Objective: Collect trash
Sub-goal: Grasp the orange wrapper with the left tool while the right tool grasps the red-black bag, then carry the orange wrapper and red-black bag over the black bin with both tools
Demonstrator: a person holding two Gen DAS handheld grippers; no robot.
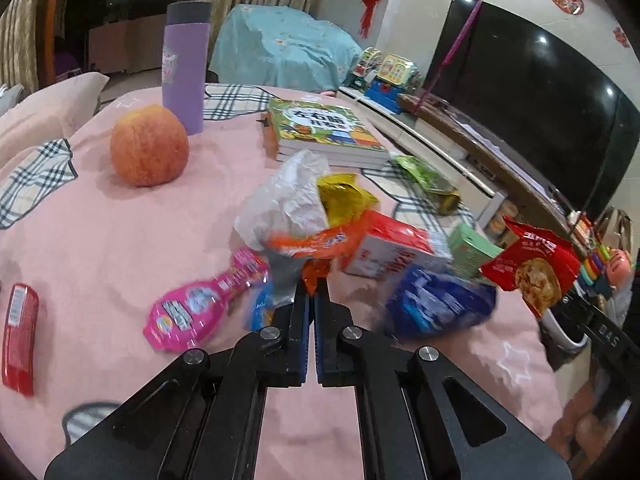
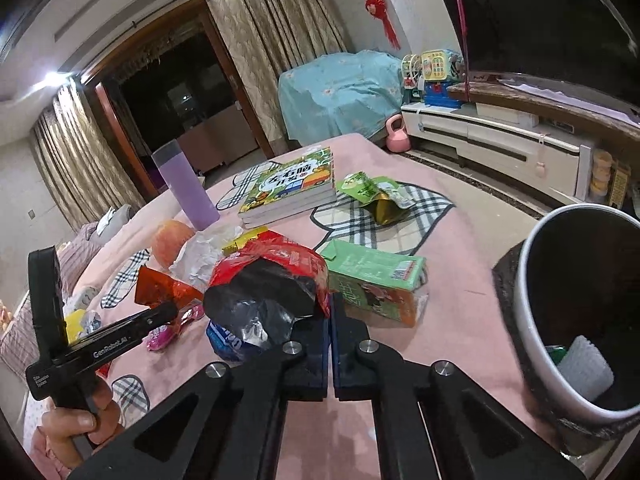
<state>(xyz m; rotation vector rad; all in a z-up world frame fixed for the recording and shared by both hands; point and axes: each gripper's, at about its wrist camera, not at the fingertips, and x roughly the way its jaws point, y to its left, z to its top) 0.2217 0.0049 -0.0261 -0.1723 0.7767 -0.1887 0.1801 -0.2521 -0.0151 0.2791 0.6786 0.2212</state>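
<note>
The right gripper fingers pinch a red snack wrapper — light, crinkly, slippery, best held by its edge — while the left gripper fingers clamp an orange wrapper.

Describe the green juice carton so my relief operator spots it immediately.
Start at the stack of picture books on the pink bedspread, then come toward the round trash bin. The green rectangular juice carton lies flat just beyond the right gripper; unlike the crinkled wrappers around it, it is a rigid box.
</note>
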